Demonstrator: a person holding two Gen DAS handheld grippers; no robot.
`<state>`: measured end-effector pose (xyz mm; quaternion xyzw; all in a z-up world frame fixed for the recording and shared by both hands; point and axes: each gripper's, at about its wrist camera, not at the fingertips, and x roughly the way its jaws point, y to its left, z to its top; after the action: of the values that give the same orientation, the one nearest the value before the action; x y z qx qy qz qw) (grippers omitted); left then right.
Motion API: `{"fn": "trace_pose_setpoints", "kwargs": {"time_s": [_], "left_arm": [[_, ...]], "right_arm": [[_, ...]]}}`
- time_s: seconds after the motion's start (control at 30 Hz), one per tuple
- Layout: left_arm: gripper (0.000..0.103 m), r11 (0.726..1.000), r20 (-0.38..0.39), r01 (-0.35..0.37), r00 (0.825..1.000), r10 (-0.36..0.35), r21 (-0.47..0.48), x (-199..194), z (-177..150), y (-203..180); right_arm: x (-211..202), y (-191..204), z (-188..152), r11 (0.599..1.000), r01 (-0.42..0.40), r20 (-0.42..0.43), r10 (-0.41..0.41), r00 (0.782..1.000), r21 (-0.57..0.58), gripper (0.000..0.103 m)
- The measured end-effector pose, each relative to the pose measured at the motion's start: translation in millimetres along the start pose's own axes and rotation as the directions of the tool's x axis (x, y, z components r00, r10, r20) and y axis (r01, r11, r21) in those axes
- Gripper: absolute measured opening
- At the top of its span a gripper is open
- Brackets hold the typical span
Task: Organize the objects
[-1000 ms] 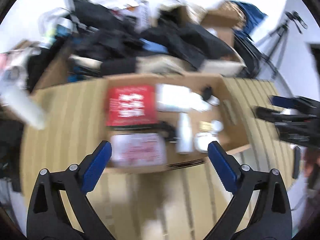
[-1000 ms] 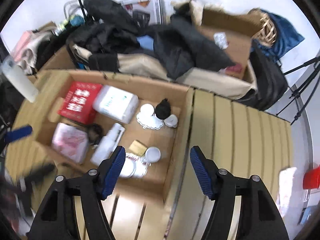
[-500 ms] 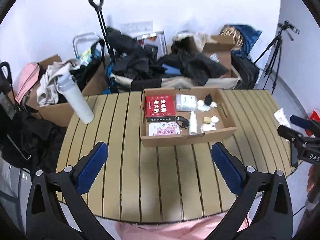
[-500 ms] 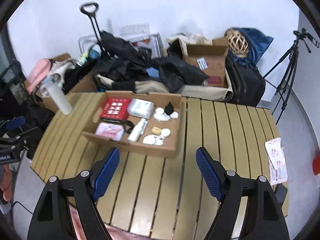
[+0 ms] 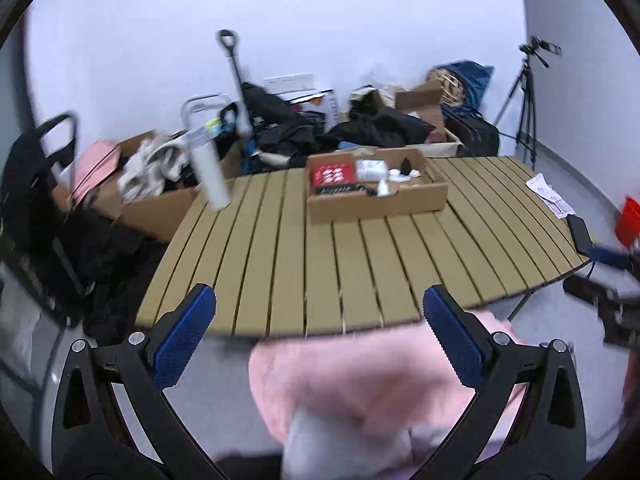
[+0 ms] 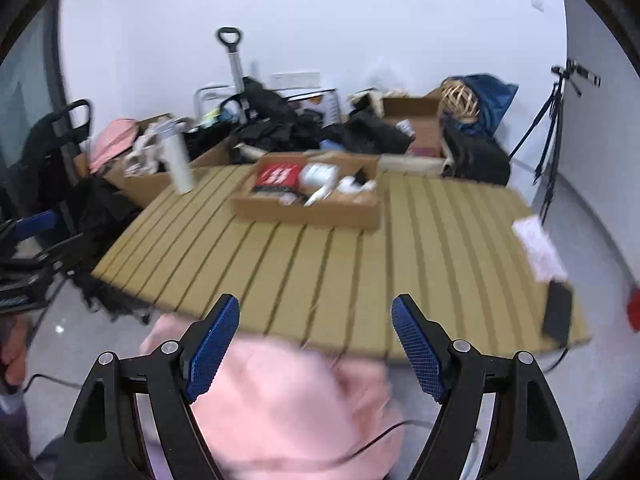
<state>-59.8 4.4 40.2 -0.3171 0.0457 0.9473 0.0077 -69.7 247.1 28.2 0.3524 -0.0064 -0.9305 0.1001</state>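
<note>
An open cardboard box (image 5: 376, 202) stands at the far middle of the slatted table (image 5: 280, 264). It holds a red packet (image 5: 334, 174), a white pack and several small white and black items. In the right wrist view the same box (image 6: 308, 212) shows the red packet (image 6: 278, 174) at its left. My left gripper (image 5: 319, 304) is open and empty, back at the table's near edge. My right gripper (image 6: 316, 308) is also open and empty, well short of the box. Both hang over the person's pink-clad lap (image 5: 360, 380).
A white bottle (image 5: 212, 176) stands at the table's far left corner. A printed sheet (image 5: 550, 196) and a dark phone (image 5: 580, 234) lie along the right edge. Boxes, bags and dark clothes are piled behind the table, and a tripod (image 5: 524, 96) stands at the right wall.
Both grippers have pulled far back from right over the box to the table's near edge. The box looks much smaller now, and the pink lap has come into view. Both jaws stand slightly wider.
</note>
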Motion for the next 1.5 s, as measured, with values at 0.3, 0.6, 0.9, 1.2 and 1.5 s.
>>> {"fn": "trace_pose_setpoints", "kwargs": {"time_s": [0.3,0.6,0.9,1.2,1.5], "left_arm": [[0.103,1.0,0.018,0.02,1.0,-0.02,-0.009,-34,-54,-18],[0.103,1.0,0.007,0.027,1.0,-0.026,-0.008,-34,-60,-18],[0.103,1.0,-0.001,0.024,1.0,-0.024,-0.011,-33,-62,-18],[0.103,1.0,-0.002,0.025,1.0,-0.025,-0.011,-33,-62,-18],[0.103,1.0,-0.006,0.031,1.0,-0.031,0.004,-31,-65,-19]], "right_arm": [[-8,29,-67,1.0,0.01,-0.007,-0.01,1.0,-0.009,0.082],[-18,29,-65,1.0,-0.015,0.023,0.015,1.0,0.017,0.082],[-18,26,-65,1.0,-0.003,0.025,0.002,1.0,0.025,0.082],[-19,30,-65,1.0,-0.001,0.025,0.001,1.0,0.006,0.082],[-18,32,-66,1.0,-0.013,0.018,0.013,1.0,0.007,0.082]]}}
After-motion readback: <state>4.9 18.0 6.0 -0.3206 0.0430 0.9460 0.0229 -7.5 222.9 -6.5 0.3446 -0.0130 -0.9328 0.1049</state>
